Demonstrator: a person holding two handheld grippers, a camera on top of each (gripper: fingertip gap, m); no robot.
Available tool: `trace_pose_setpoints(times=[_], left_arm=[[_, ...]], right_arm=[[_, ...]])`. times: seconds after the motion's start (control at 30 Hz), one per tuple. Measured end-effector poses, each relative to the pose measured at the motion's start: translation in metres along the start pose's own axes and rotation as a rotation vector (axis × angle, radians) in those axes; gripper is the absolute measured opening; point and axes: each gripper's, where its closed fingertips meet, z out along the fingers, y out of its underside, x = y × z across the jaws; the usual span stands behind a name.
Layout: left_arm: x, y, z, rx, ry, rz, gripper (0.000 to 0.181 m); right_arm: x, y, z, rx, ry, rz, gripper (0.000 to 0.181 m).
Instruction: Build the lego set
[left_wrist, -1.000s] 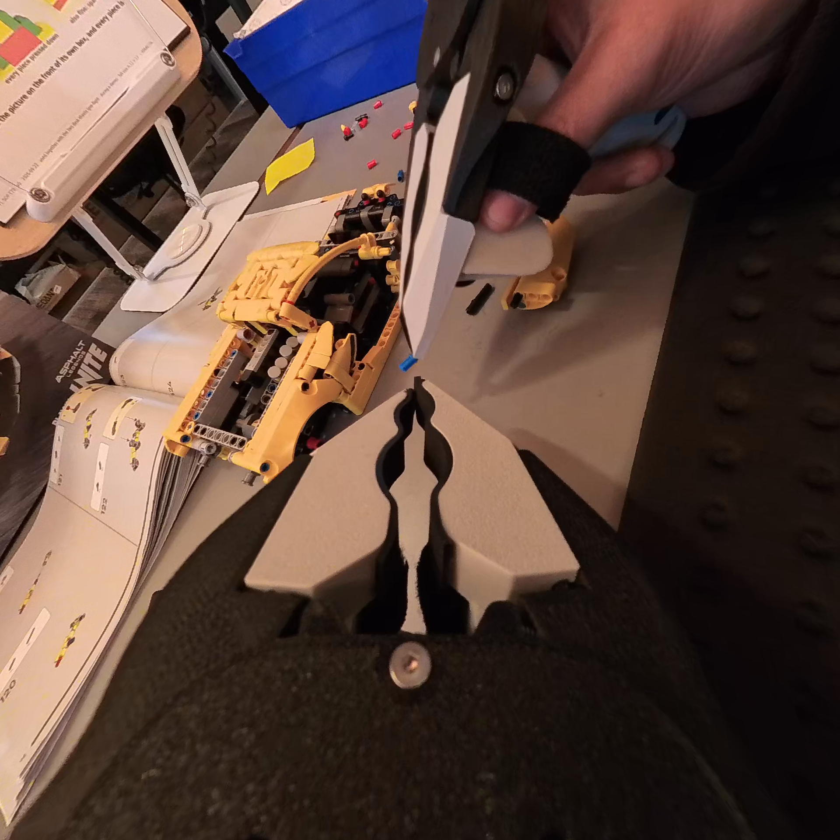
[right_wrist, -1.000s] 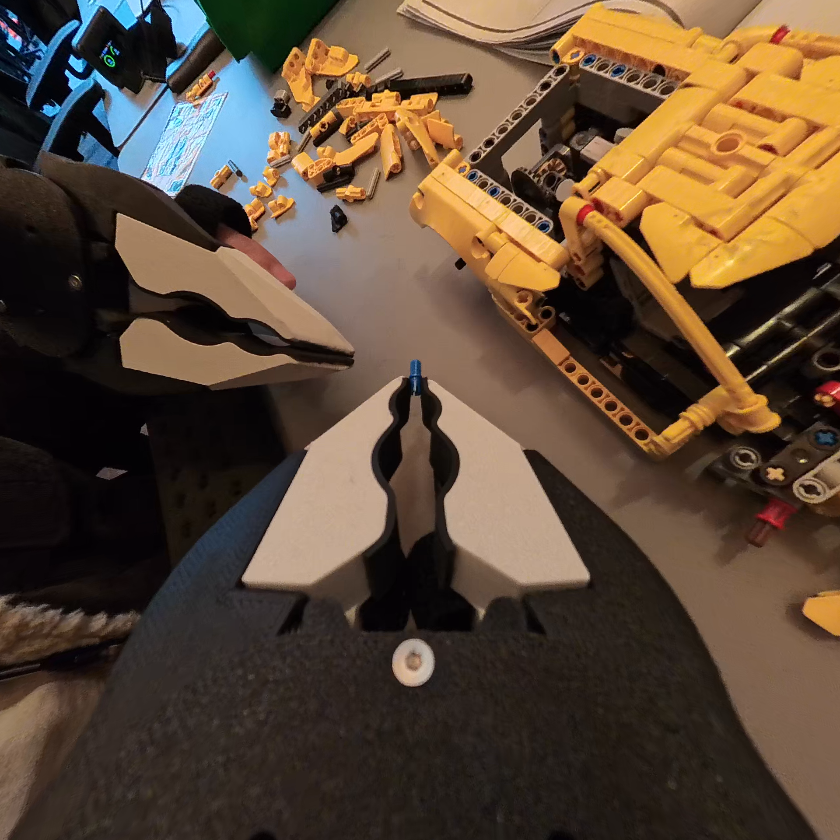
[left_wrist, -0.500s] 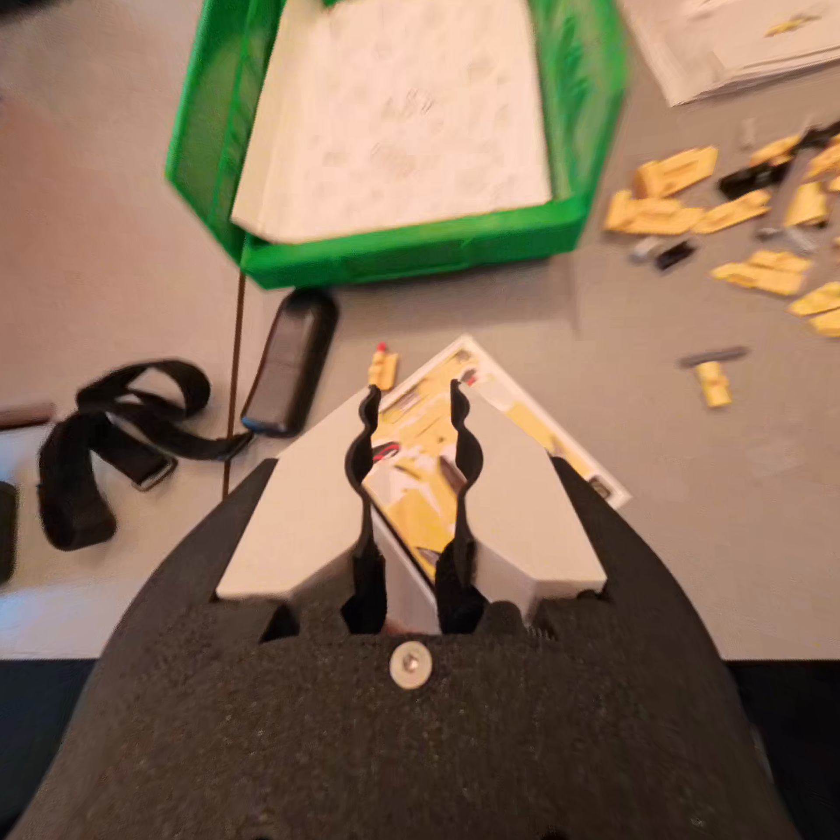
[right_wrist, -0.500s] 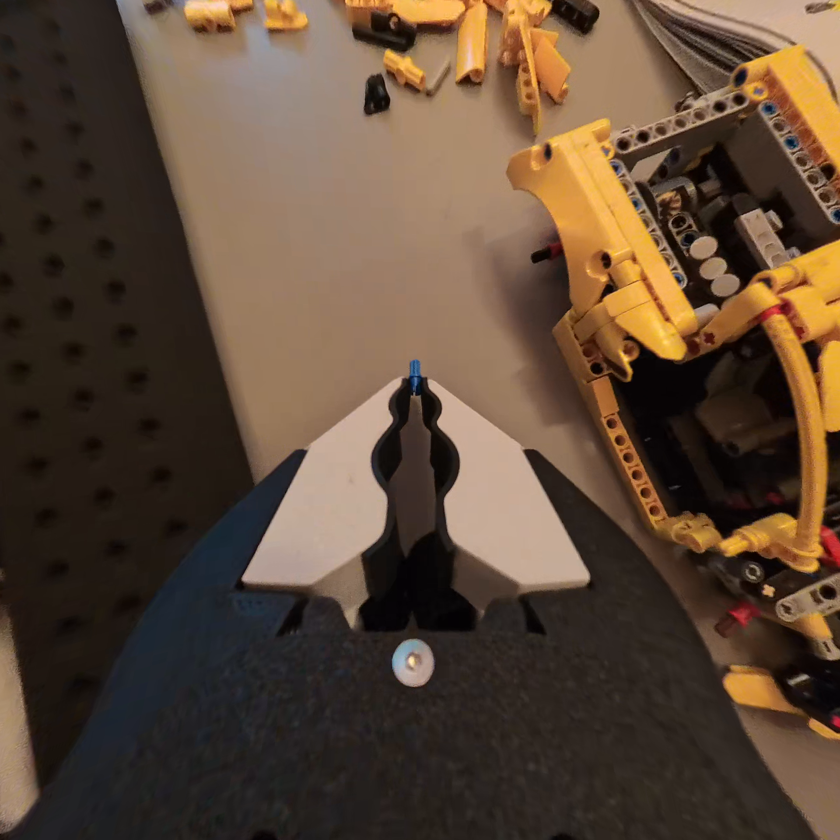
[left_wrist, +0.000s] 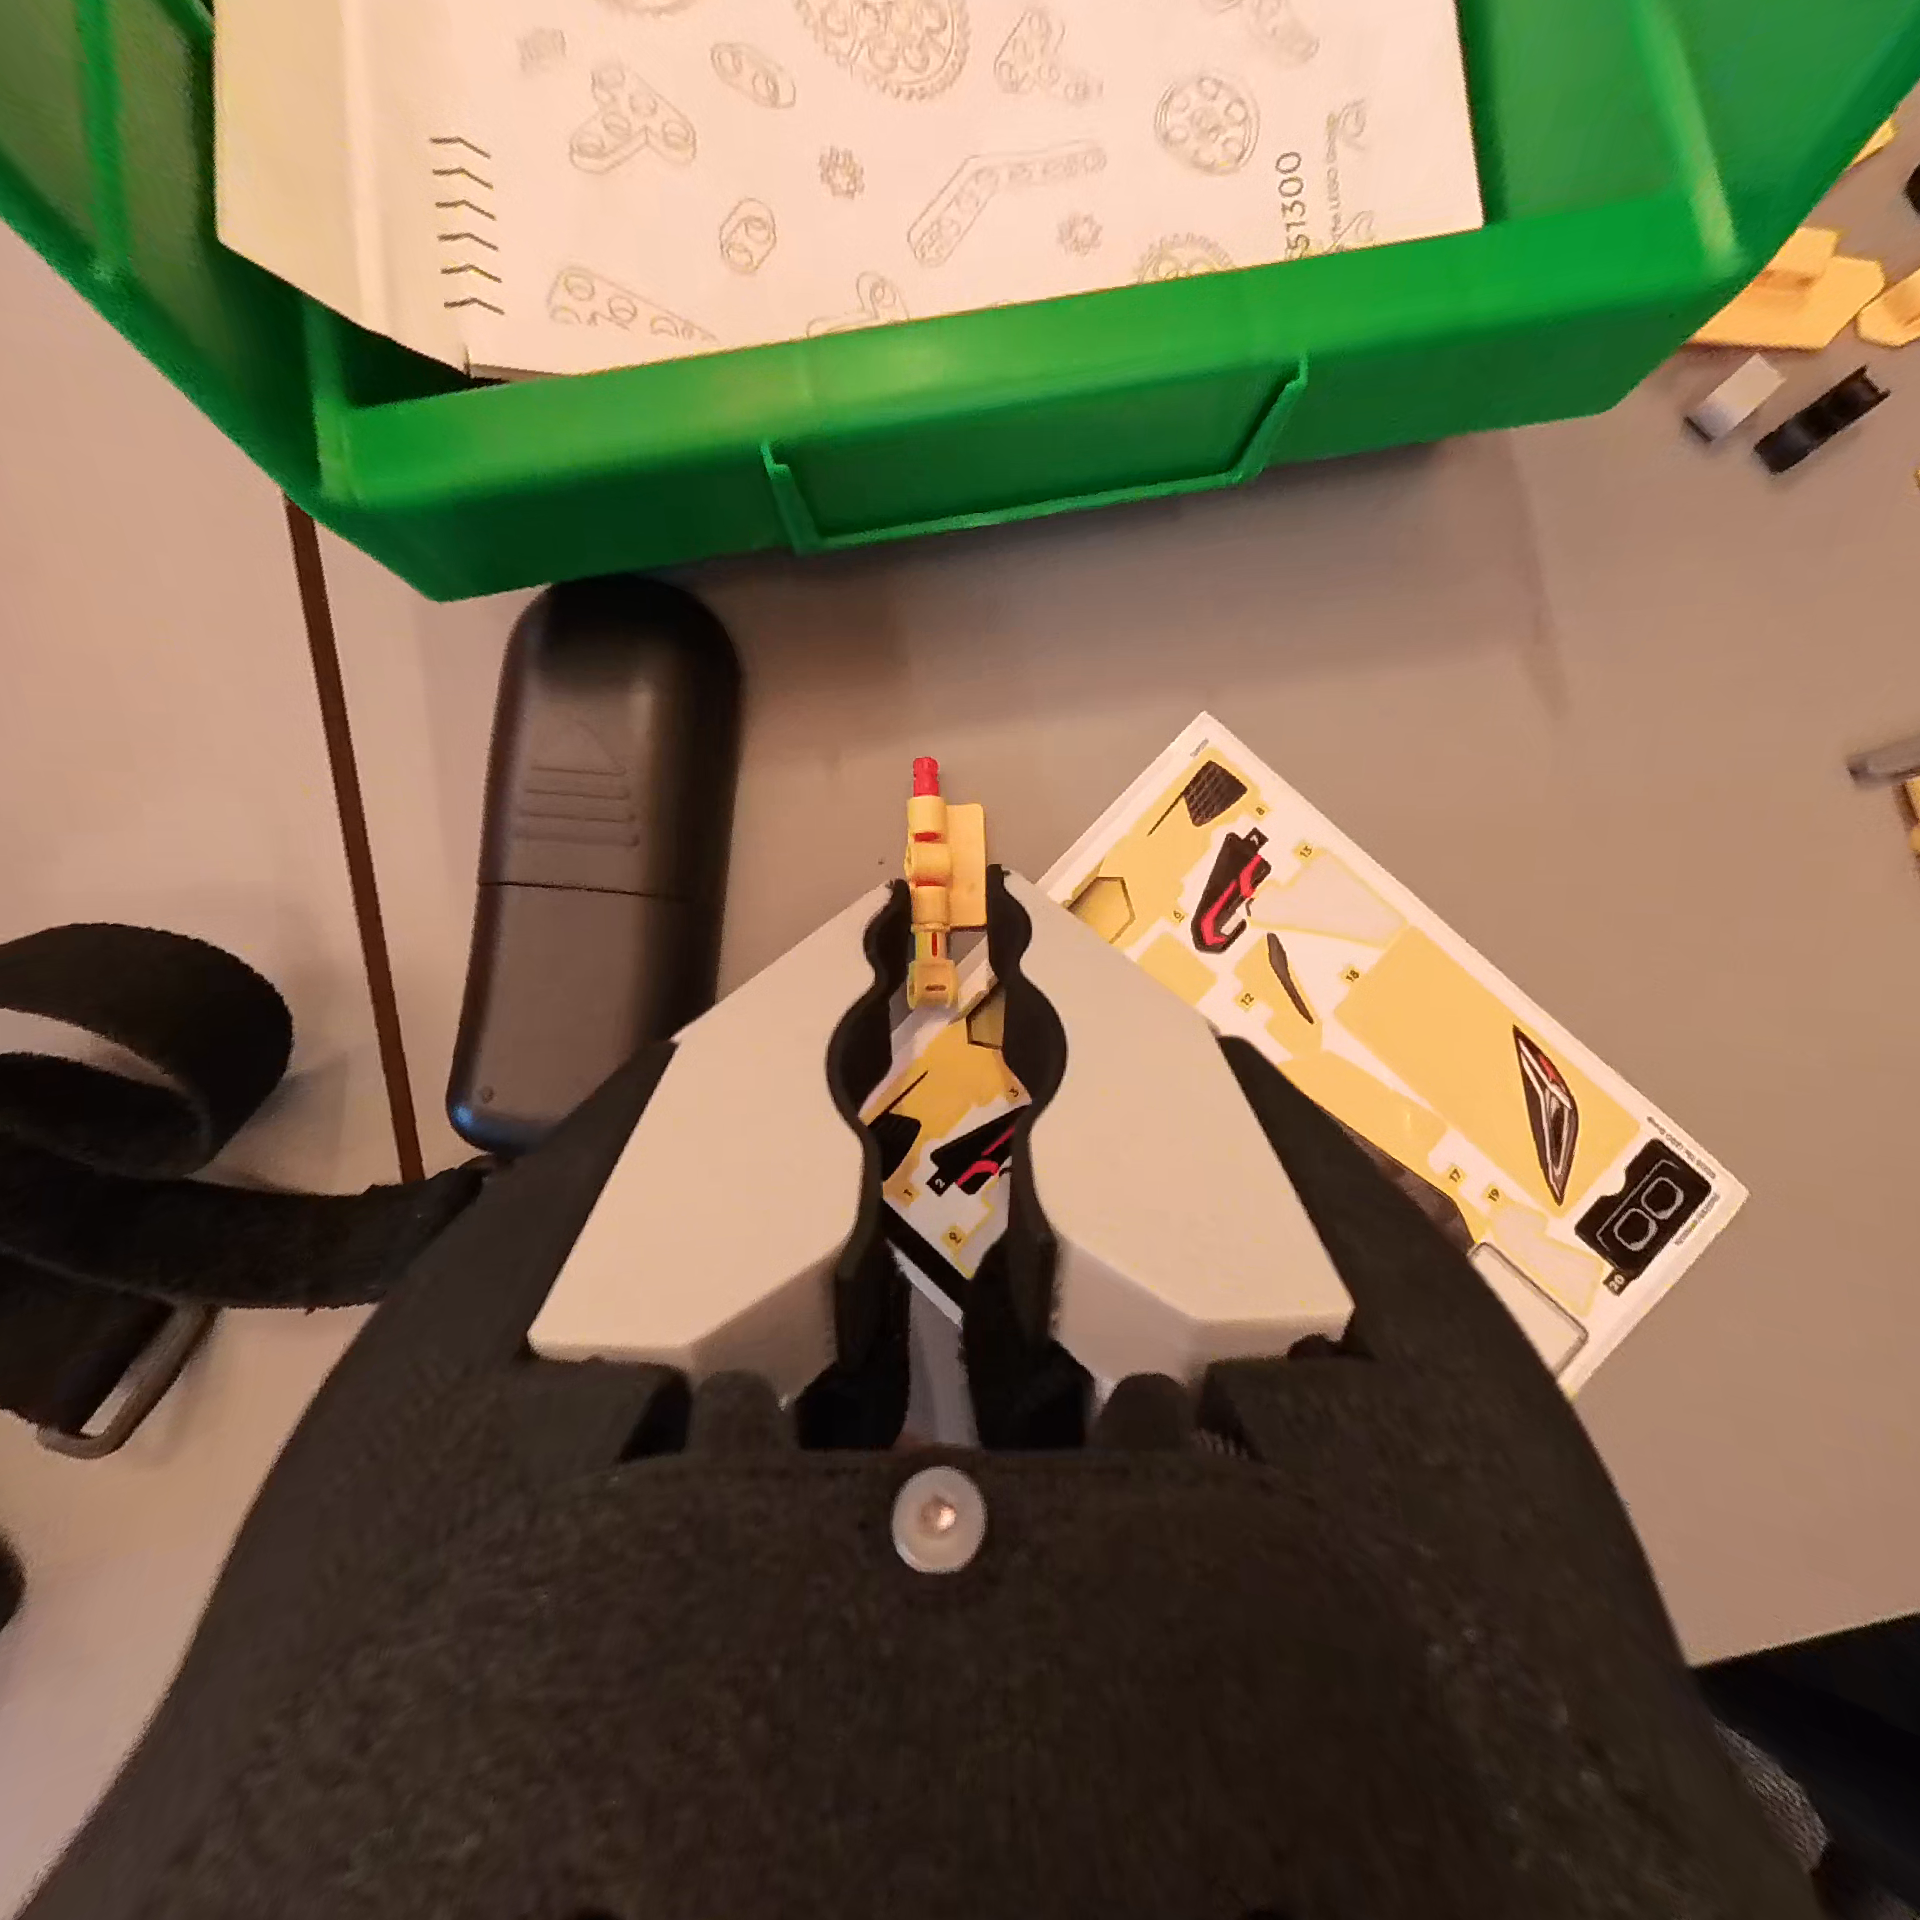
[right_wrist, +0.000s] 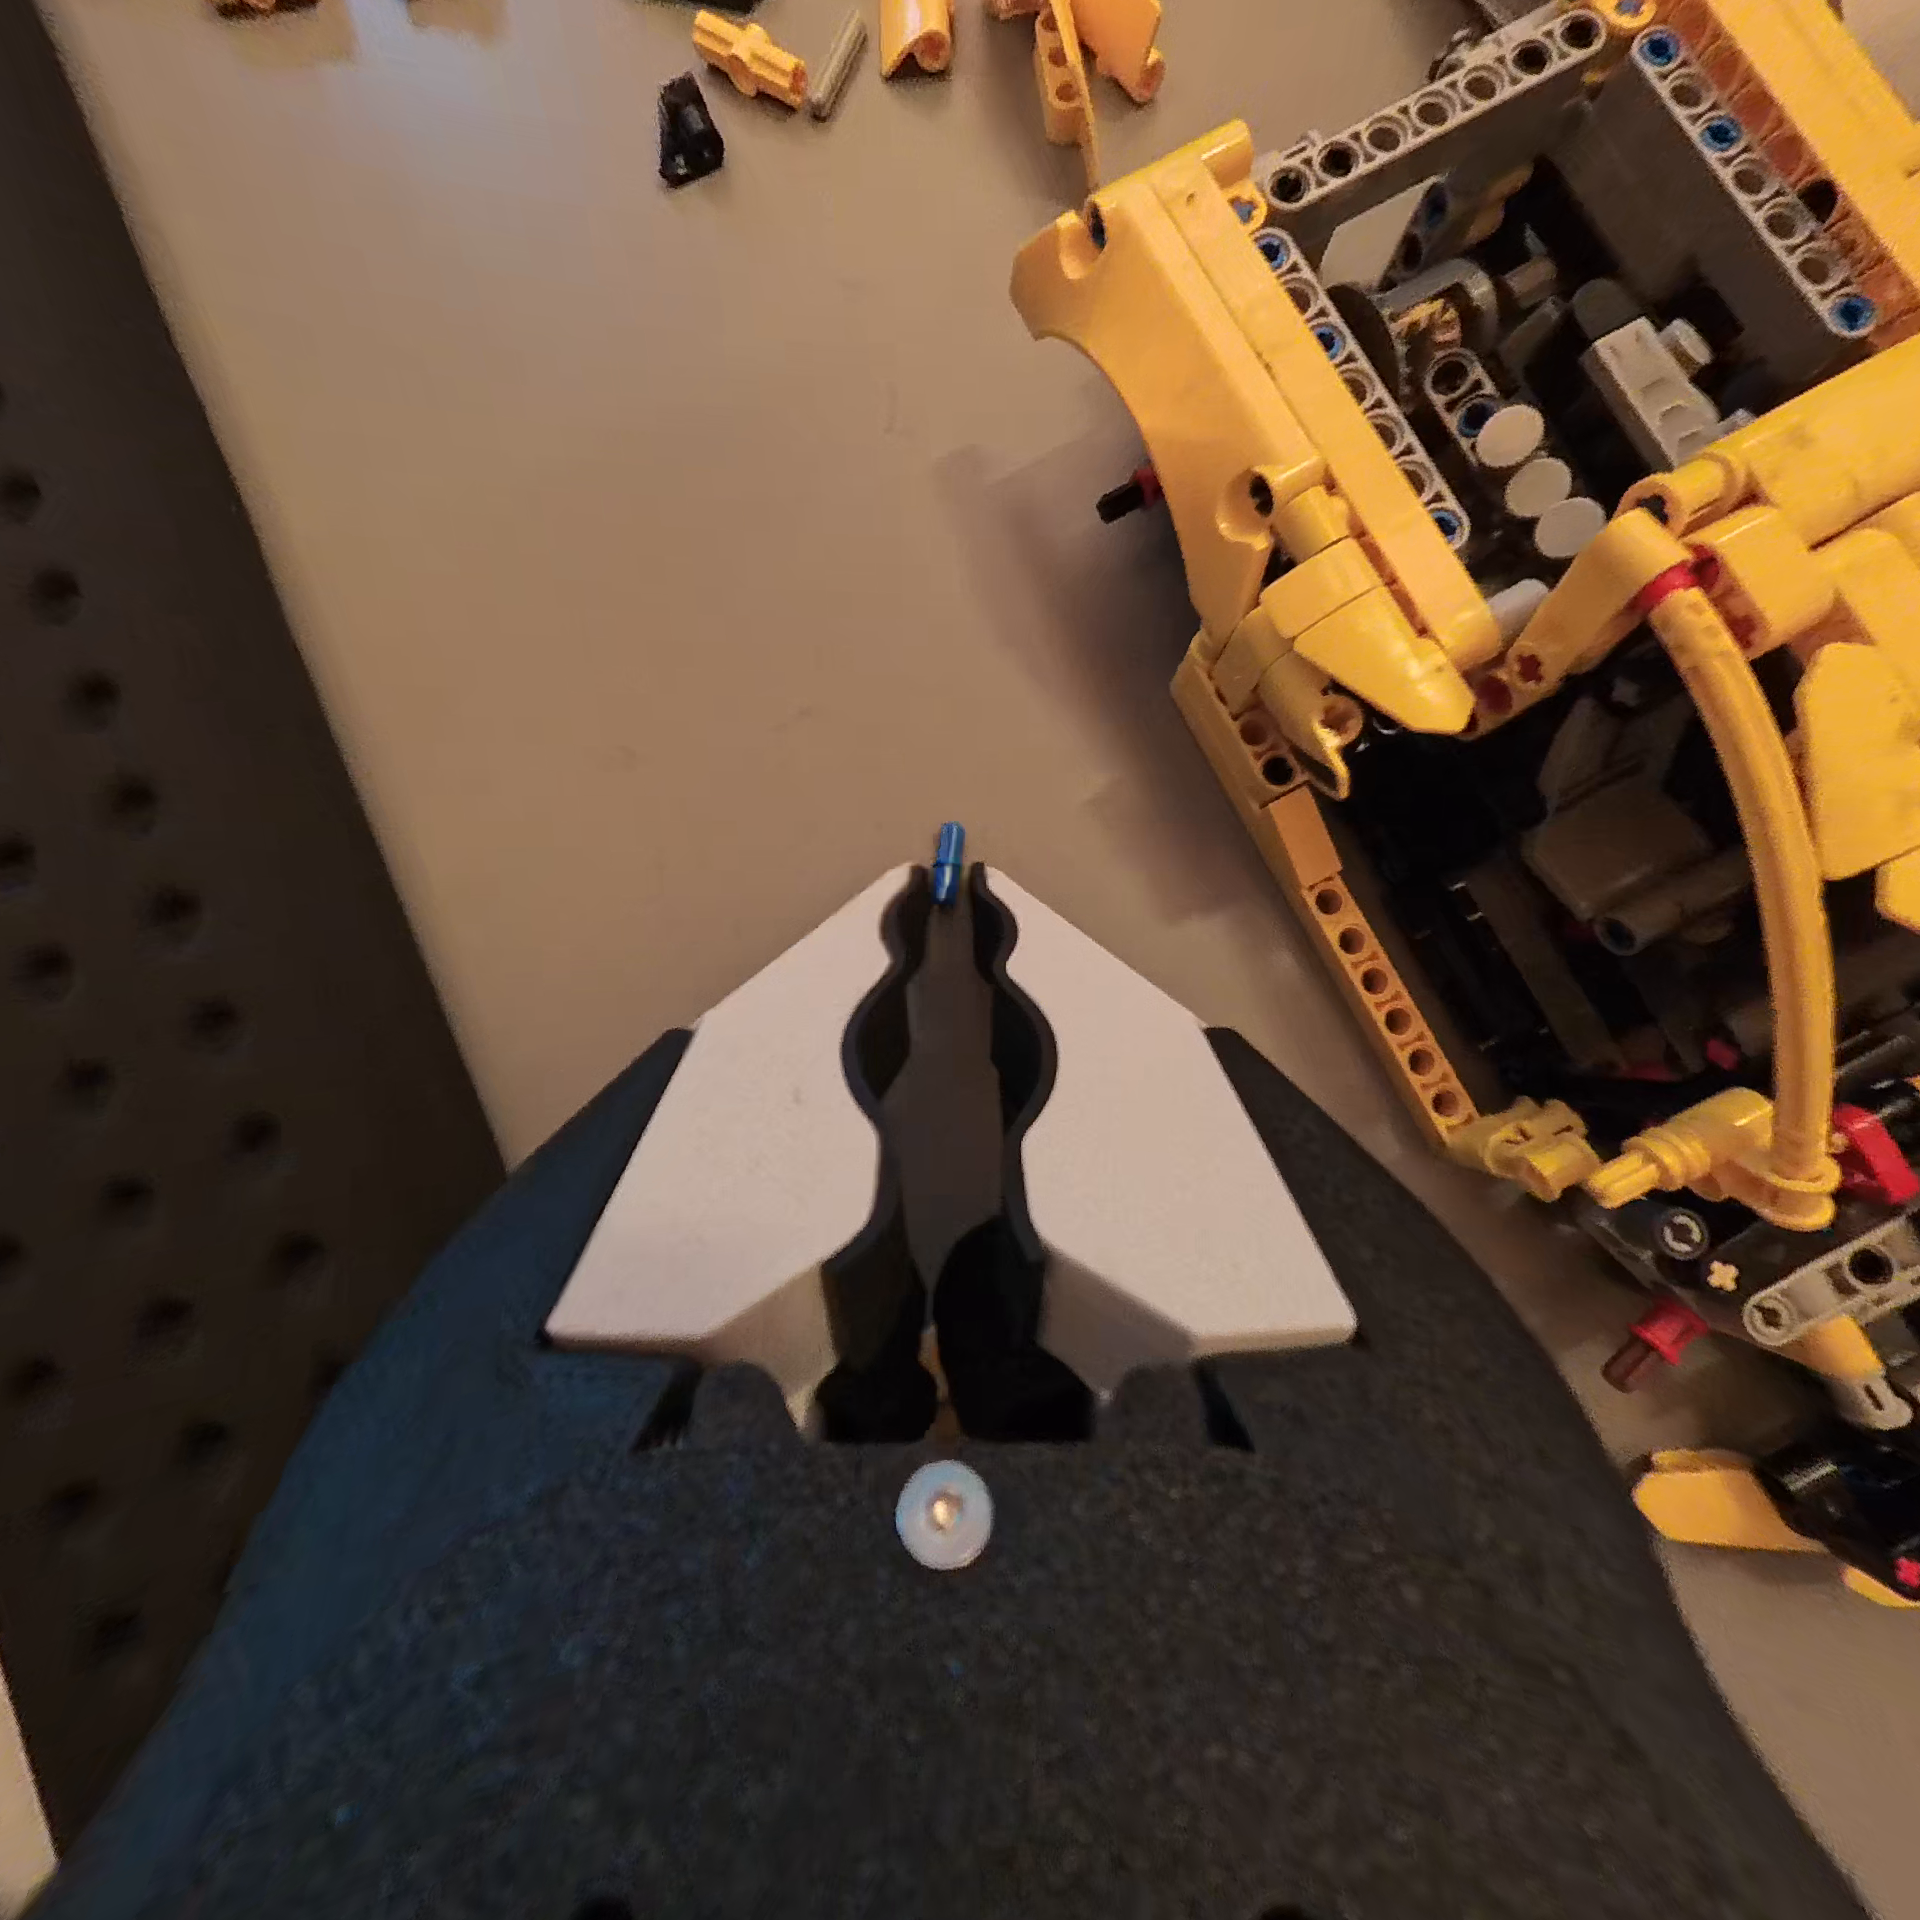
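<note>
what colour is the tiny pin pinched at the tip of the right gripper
Blue: the small plastic pin in the right gripper, clearest in the right wrist view.

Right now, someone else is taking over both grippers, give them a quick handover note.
Left gripper: open around a small yellow piece with a red pin, beside the sticker sheet, in front of the green bin.
Right gripper: shut on a blue pin, above bare table left of the yellow car model.
Done: the model is partly built.
Left: pick up the yellow piece, fit the pin.

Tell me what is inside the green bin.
The green bin holds a white paper bag printed with faint outlines of building parts. It fills most of the opening, so whatever lies beneath or inside it is covered. The bin's far end is out of frame.
</note>
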Motion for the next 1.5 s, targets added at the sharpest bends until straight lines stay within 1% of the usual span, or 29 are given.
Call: trace_pose_setpoints(times=[0.03,0.1,0.17,0.2,0.27,0.33,0.37,0.4,0.43,0.5,0.57,0.6,0.67,0.73,0.8,0.87,0.93,1.03,1.13,1.2,1.23,1.27,1.3,1.33,1.37,1.4,1.43,1.47,1.5], left_arm=[[0.000,0.000,-0.001,-0.007,-0.014,-0.002,0.014],[0.008,-0.009,-0.007,0.035,-0.018,-0.011,0.014],[0.035,-0.033,-0.021,0.141,0.022,-0.060,0.014],[0.058,-0.052,-0.032,0.229,0.067,-0.088,0.014],[0.118,-0.095,-0.059,0.437,0.195,-0.168,0.014],[0.189,-0.133,-0.083,0.610,0.384,-0.266,0.014],[0.225,-0.147,-0.090,0.664,0.479,-0.312,0.014],[0.260,-0.156,-0.090,0.685,0.561,-0.352,0.014],[0.293,-0.161,-0.085,0.676,0.628,-0.380,0.014],[0.352,-0.164,-0.068,0.627,0.706,-0.412,0.014],[0.401,-0.163,-0.052,0.573,0.762,-0.407,0.014],[0.416,-0.161,-0.043,0.548,0.759,-0.396,0.014],[0.435,-0.161,-0.033,0.515,0.768,-0.396,0.014],[0.449,-0.161,-0.033,0.505,0.797,-0.394,0.014],[0.454,-0.160,-0.031,0.513,0.743,-0.330,0.013],[0.455,-0.158,-0.030,0.536,0.659,-0.237,0.013],[0.455,-0.158,-0.031,0.582,0.562,-0.107,0.013],[0.458,-0.158,-0.037,0.668,0.442,0.078,0.014],[0.466,-0.156,-0.040,0.715,0.351,0.217,0.013],[0.473,-0.156,-0.041,0.731,0.298,0.285,0.014],[0.477,-0.155,-0.041,0.733,0.287,0.320,0.013],[0.481,-0.154,-0.040,0.730,0.277,0.345,0.013],[0.482,-0.153,-0.039,0.732,0.257,0.357,0.013],[0.482,-0.152,-0.039,0.734,0.237,0.369,0.008],[0.484,-0.150,-0.037,0.729,0.232,0.396,0.008],[0.487,-0.147,-0.035,0.716,0.237,0.446,0.009],[0.488,-0.143,-0.033,0.706,0.241,0.516,0.019],[0.485,-0.141,-0.032,0.697,0.224,0.583,0.035],[0.479,-0.139,-0.029,0.677,0.195,0.656,0.045]], right_arm=[[0.000,-0.001,-0.001,0.002,-0.006,0.007,0.014],[0.002,-0.006,-0.005,0.024,0.003,0.004,0.020],[0.004,-0.017,-0.013,0.082,0.023,-0.025,0.025],[0.005,-0.024,-0.017,0.119,0.038,-0.050,0.028],[0.004,-0.038,-0.022,0.198,0.067,-0.105,0.031],[-0.003,-0.053,-0.025,0.285,0.073,-0.181,0.040],[-0.010,-0.062,-0.027,0.342,0.072,-0.219,0.048],[-0.016,-0.069,-0.030,0.393,0.073,-0.242,0.053],[-0.023,-0.076,-0.033,0.435,0.072,-0.257,0.055],[-0.036,-0.088,-0.041,0.517,0.069,-0.280,0.060],[-0.045,-0.096,-0.051,0.585,0.060,-0.285,0.059],[-0.051,-0.098,-0.054,0.608,0.032,-0.279,0.057],[-0.058,-0.099,-0.060,0.638,-0.032,-0.247,0.058],[-0.058,-0.098,-0.066,0.659,-0.062,-0.233,0.056],[-0.055,-0.097,-0.073,0.681,-0.051,-0.245,0.048],[-0.057,-0.096,-0.079,0.696,-0.086,-0.241,0.037],[-0.055,-0.095,-0.082,0.713,-0.160,-0.154,0.028],[-0.042,-0.098,-0.087,0.746,-0.306,0.089,0.022],[-0.037,-0.100,-0.085,0.735,-0.517,0.354,0.021],[-0.042,-0.100,-0.085,0.719,-0.666,0.465,0.019],[-0.042,-0.099,-0.083,0.708,-0.698,0.506,0.019],[-0.043,-0.097,-0.081,0.691,-0.713,0.523,0.014],[-0.043,-0.094,-0.079,0.673,-0.713,0.527,0.002],[-0.041,-0.093,-0.078,0.670,-0.703,0.534,0.001],[-0.041,-0.091,-0.077,0.652,-0.710,0.543,0.001],[-0.040,-0.088,-0.075,0.624,-0.712,0.560,0.000],[-0.036,-0.083,-0.071,0.589,-0.691,0.575,0.000],[-0.033,-0.079,-0.067,0.559,-0.675,0.568,0.000],[-0.033,-0.075,-0.066,0.526,-0.679,0.566,0.000]])
